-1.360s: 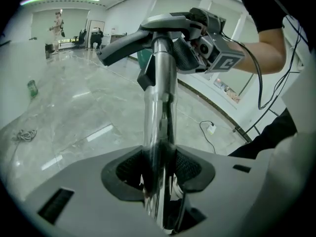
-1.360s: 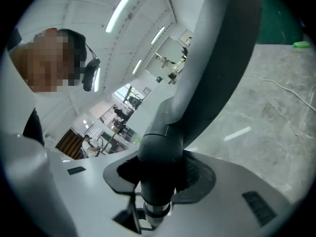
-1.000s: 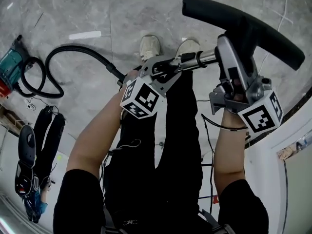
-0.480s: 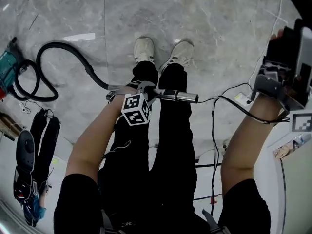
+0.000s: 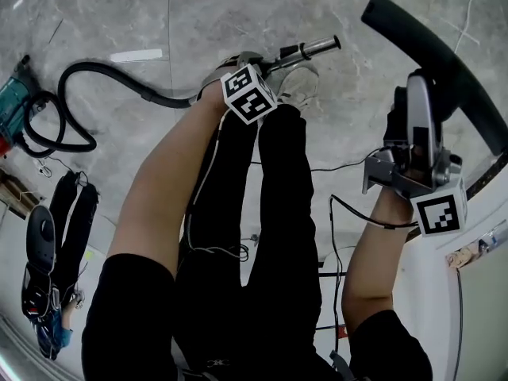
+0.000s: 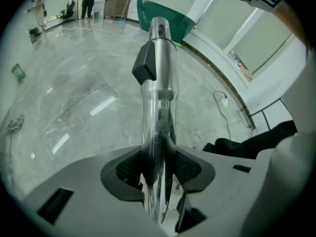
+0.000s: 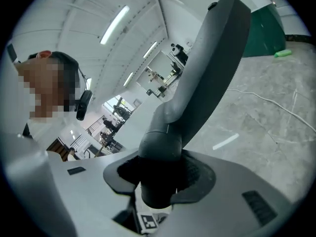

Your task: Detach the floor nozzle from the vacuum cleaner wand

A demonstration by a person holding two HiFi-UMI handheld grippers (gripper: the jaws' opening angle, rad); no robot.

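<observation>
A black strap harness (image 5: pixel 87 213) lies on the grey marble floor (image 5: pixel 238 6), well left of the left claw (image 5: pixel 274 63). Ahead of that claw a white plug with cord (image 6: pixel 223 100) lies to the right, a dark green sheet (image 6: pixel 168 19) far beyond.

The left arm (image 5: pixel 171 181) stretches forward, its left tool (image 5: pixel 270 63) clamped, and the right tool (image 5: pixel 409 105) is clamped too.

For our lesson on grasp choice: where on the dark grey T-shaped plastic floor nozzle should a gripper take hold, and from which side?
Probably the round neck of the dark grey floor nozzle, from its socket end, pads either side. It is a narrow cylinder; the long bar head is too wide. The right gripper is shut there.
</observation>
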